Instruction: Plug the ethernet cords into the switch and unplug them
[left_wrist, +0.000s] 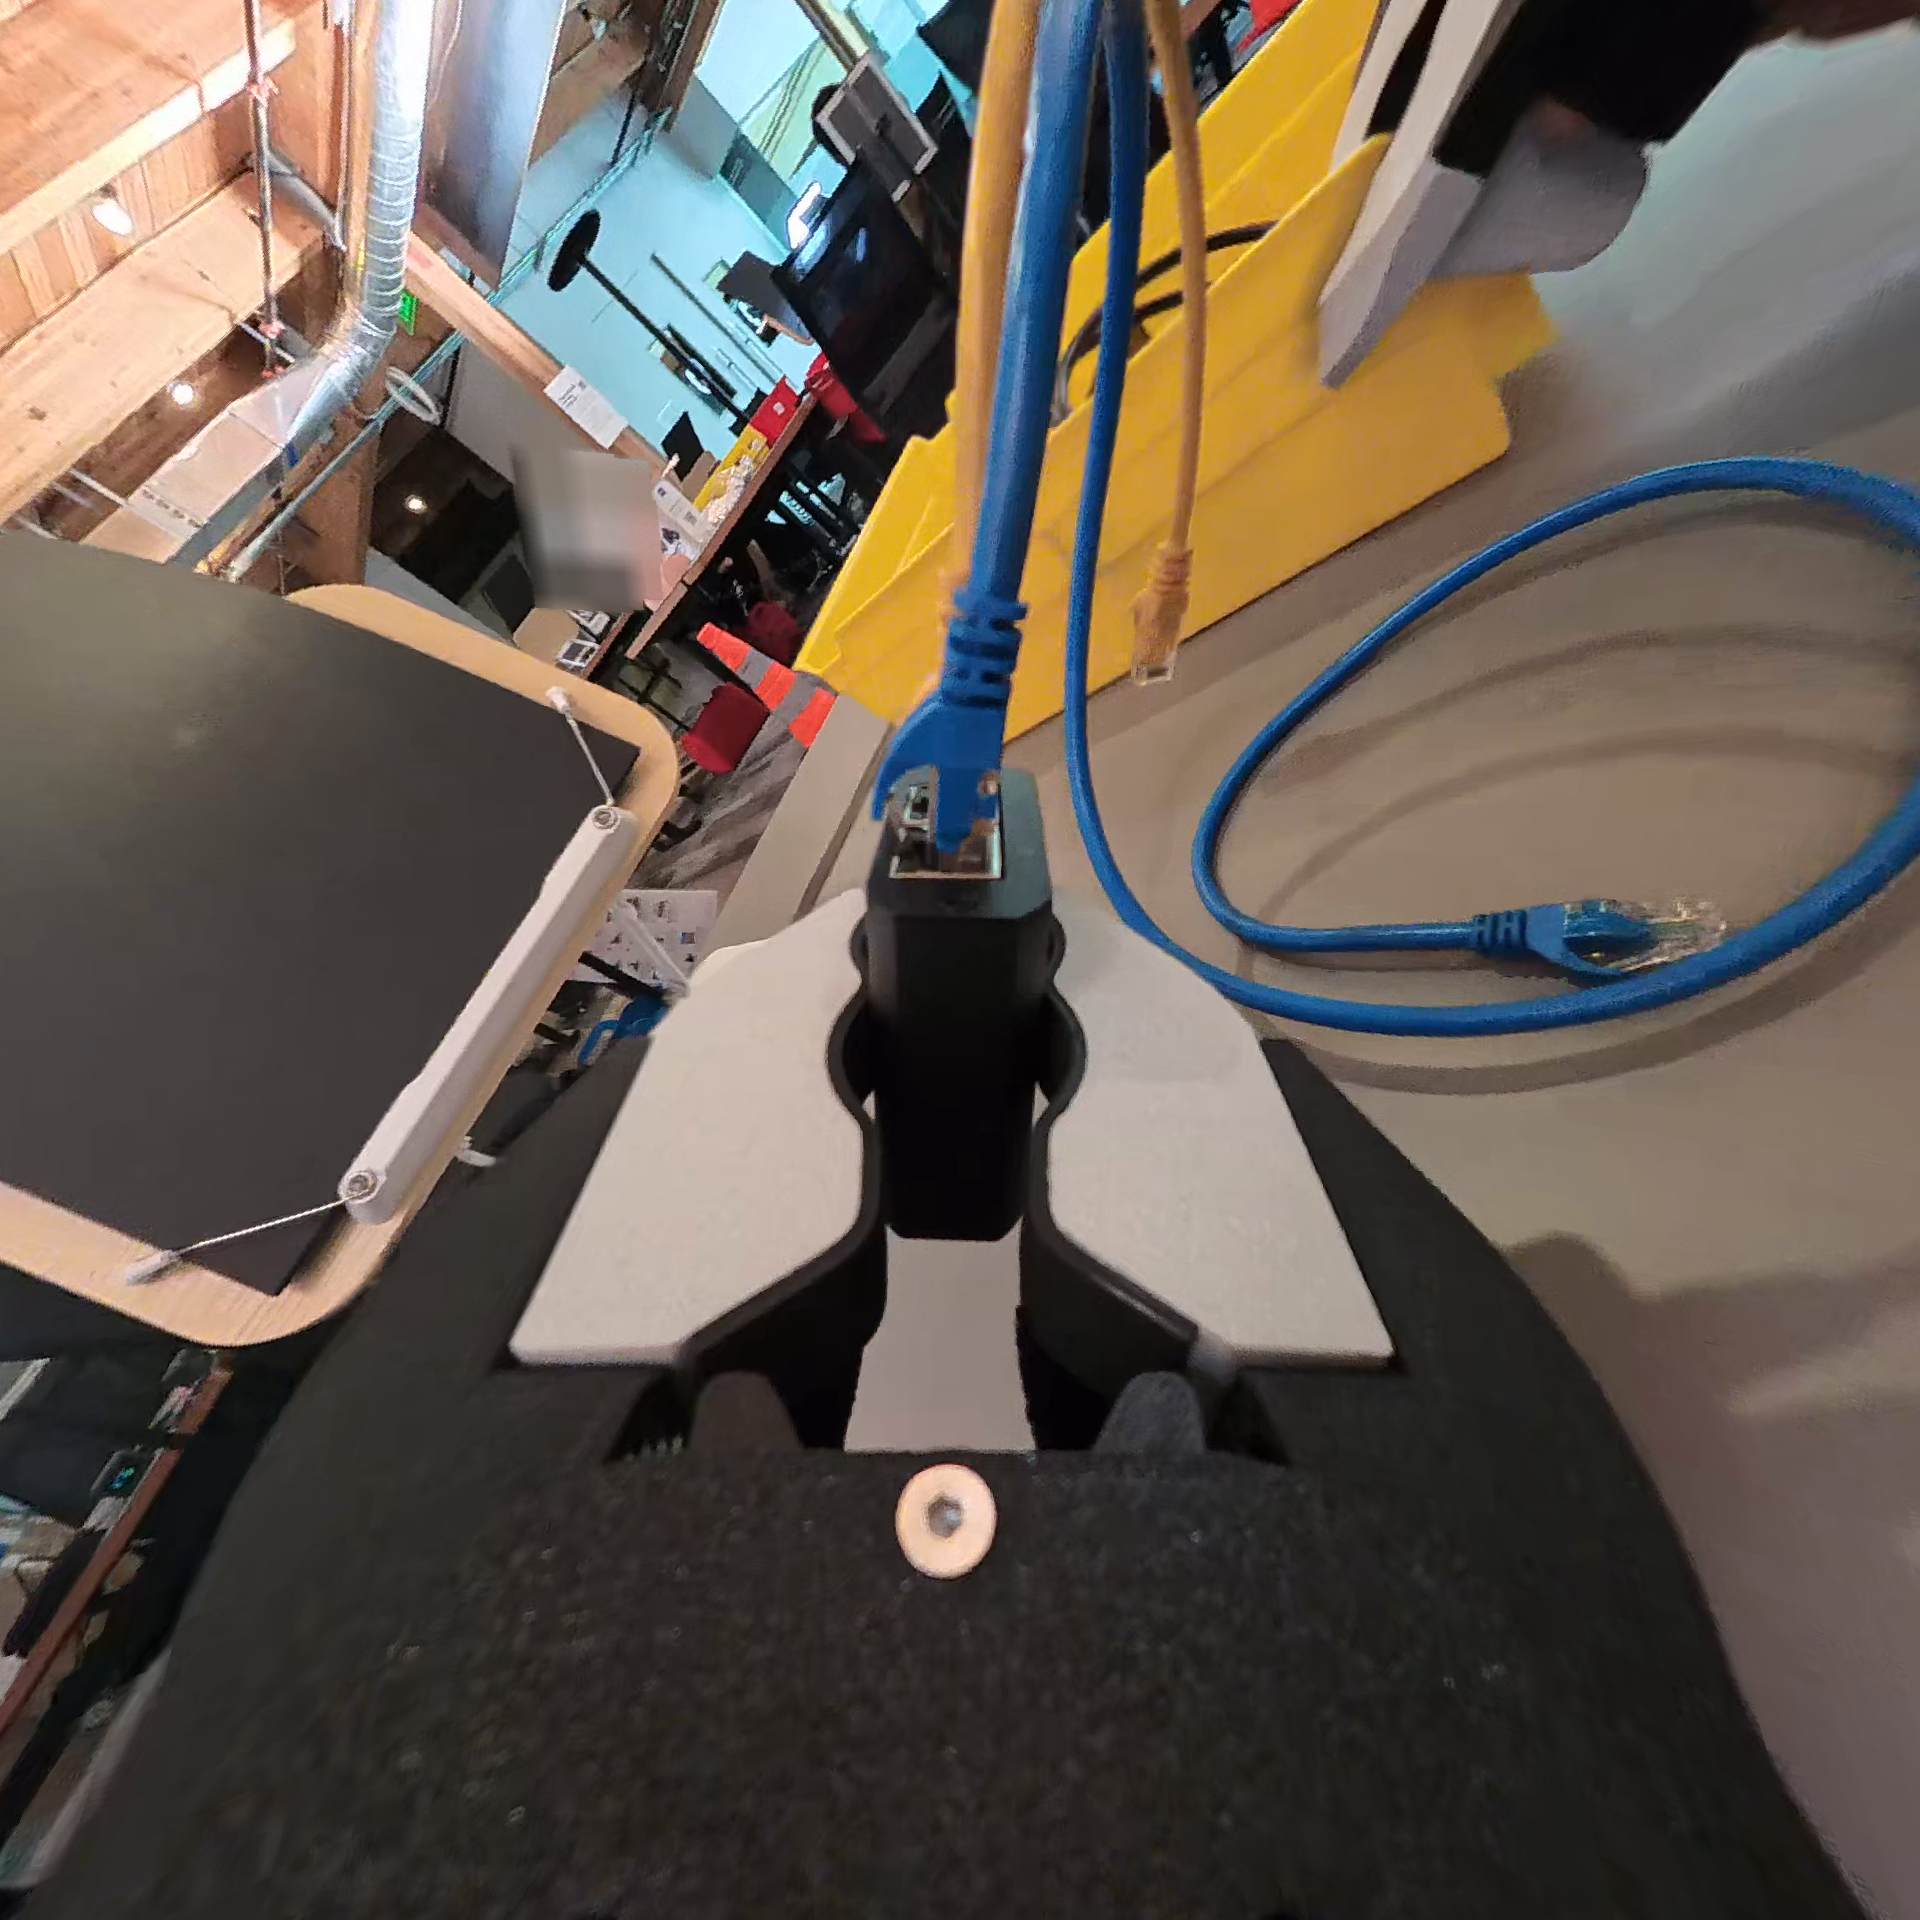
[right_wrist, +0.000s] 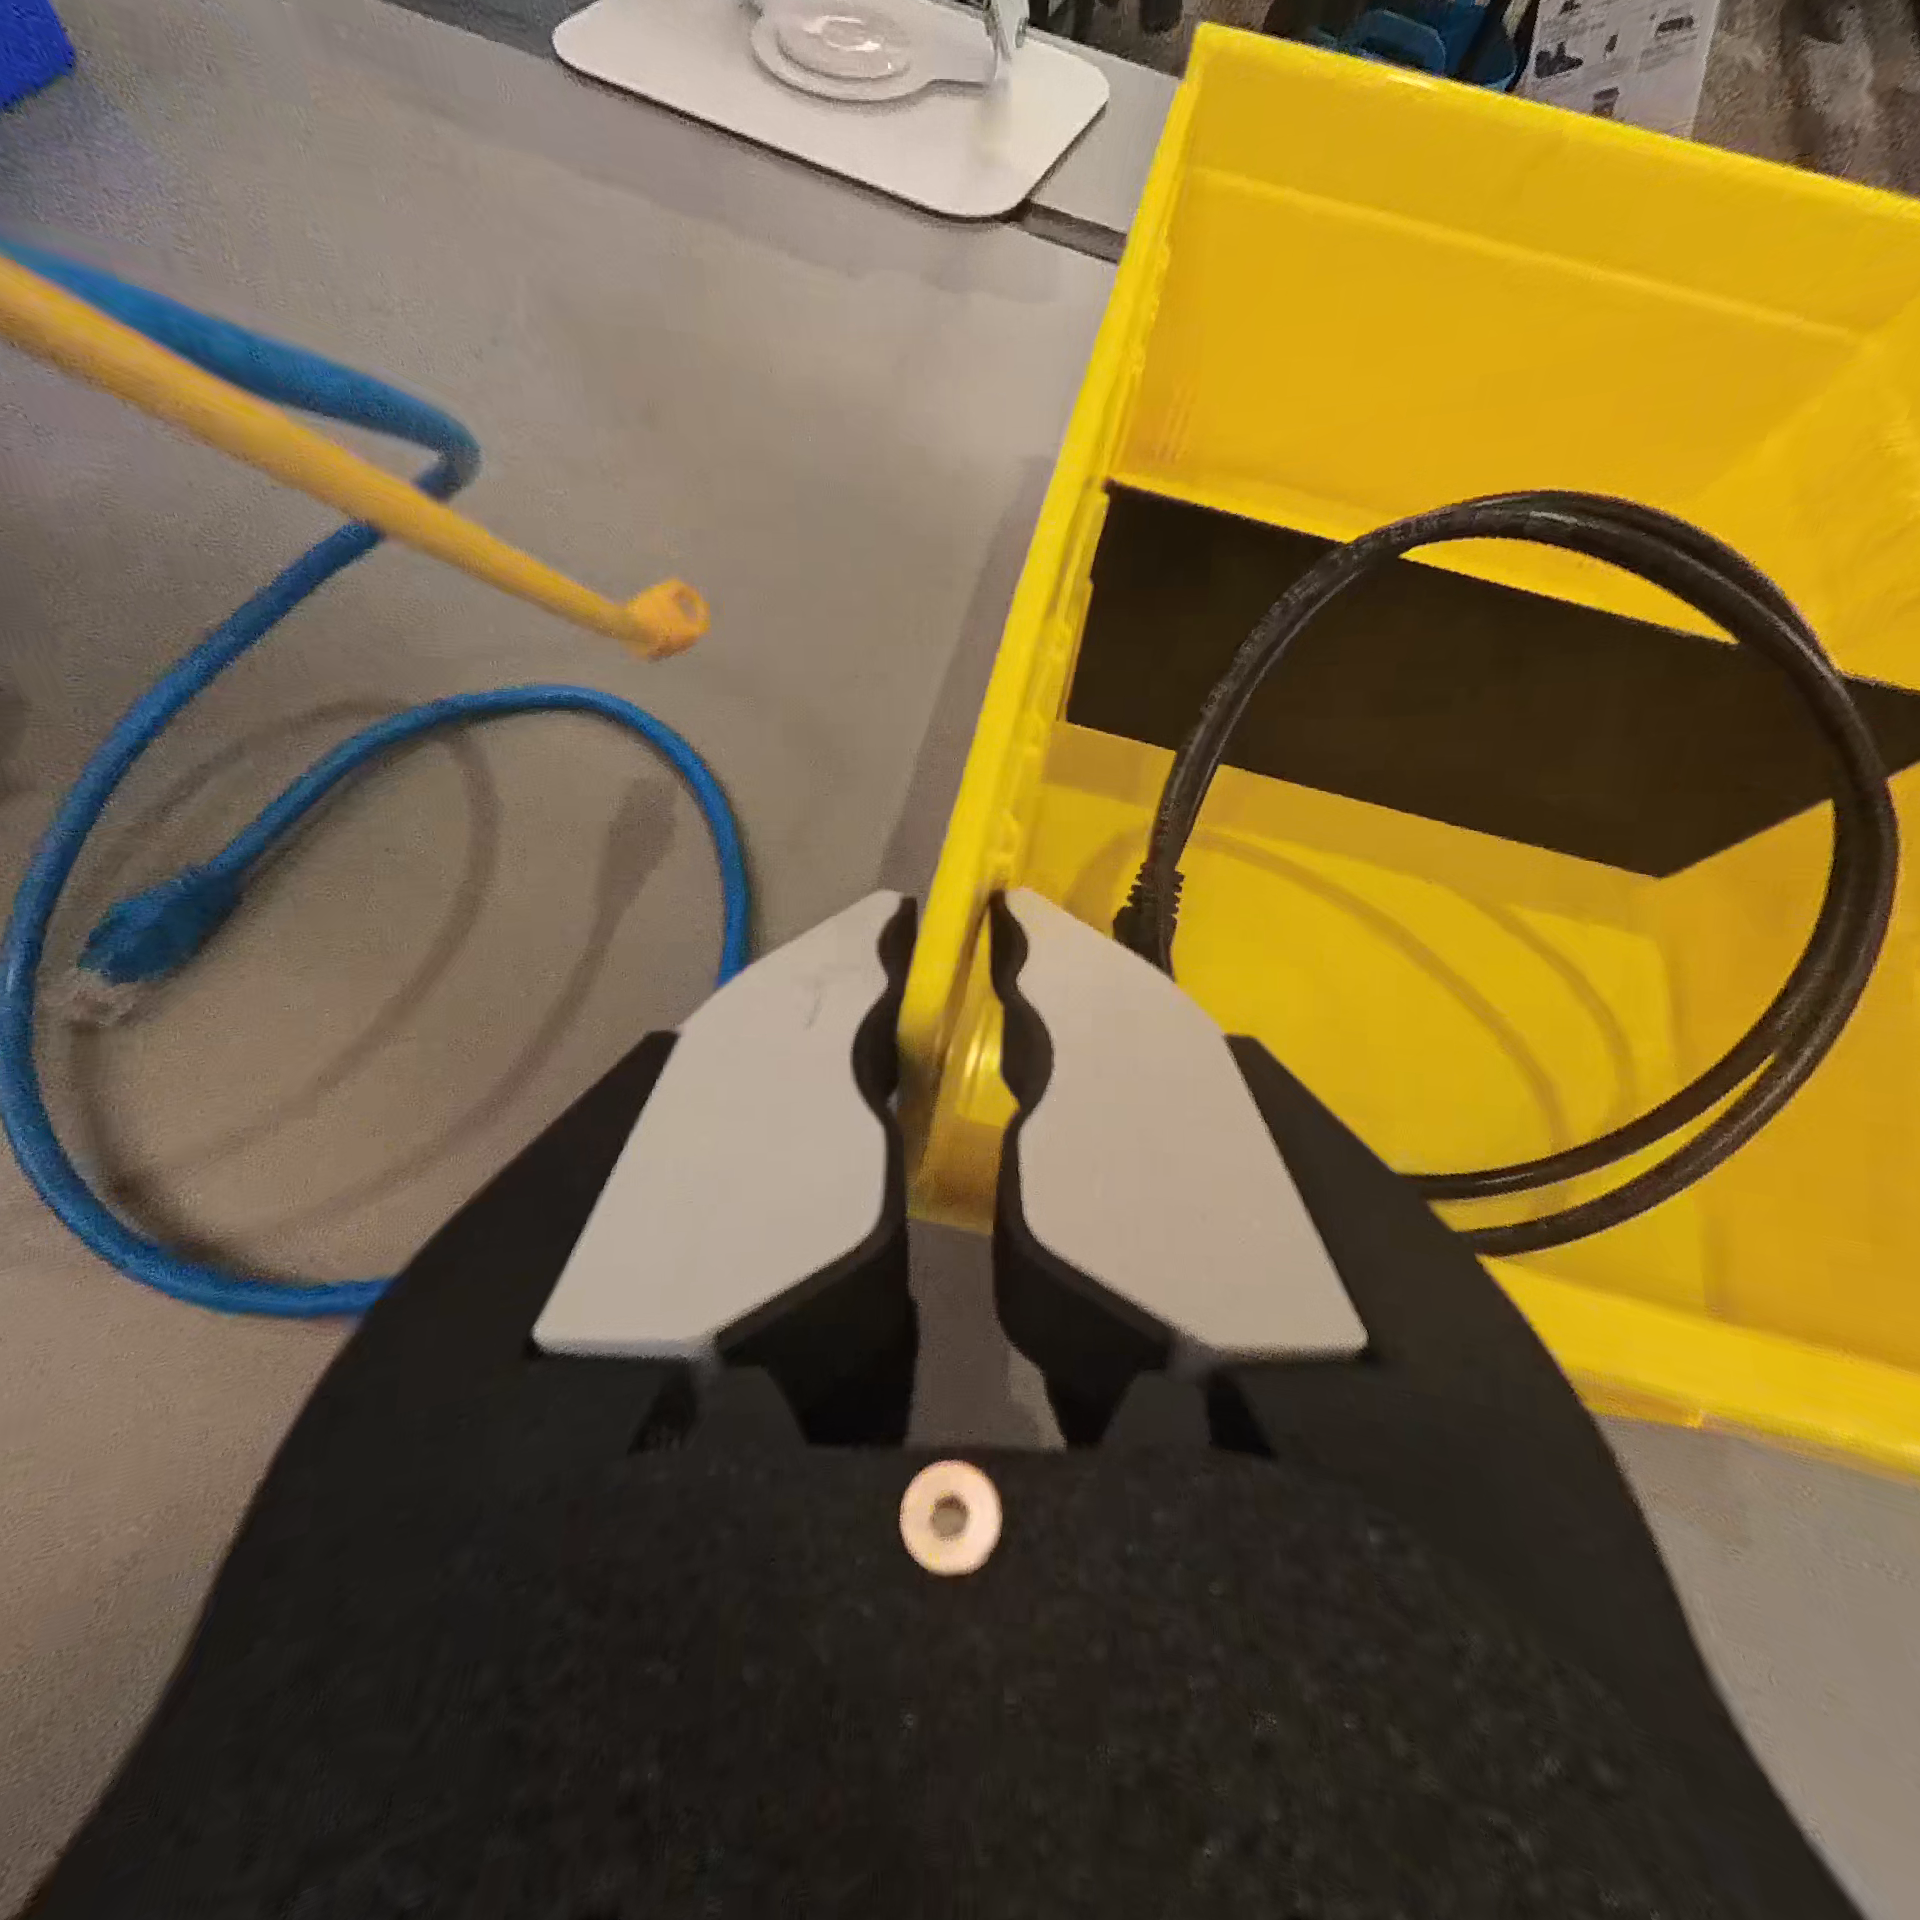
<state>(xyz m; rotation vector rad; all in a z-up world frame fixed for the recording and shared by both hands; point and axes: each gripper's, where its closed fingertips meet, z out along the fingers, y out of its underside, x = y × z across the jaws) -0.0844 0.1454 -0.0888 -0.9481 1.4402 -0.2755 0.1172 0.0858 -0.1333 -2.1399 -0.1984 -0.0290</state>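
Pinching the black switch (left_wrist: 961, 997) between its fingers, the left gripper (left_wrist: 958, 1039) holds the ports up at twelve o'clock, where a blue plug (left_wrist: 951, 748) sits in one. At three o'clock the cord's loose end (left_wrist: 1590, 928) lies on the grey table (left_wrist: 1558, 1195). The right gripper (right_wrist: 948, 1039), nearly pressed together and empty, hovers over the yellow bin (right_wrist: 1455, 312)'s rim. Keeping the switch steady should make pulling the plug straight out cleaner.
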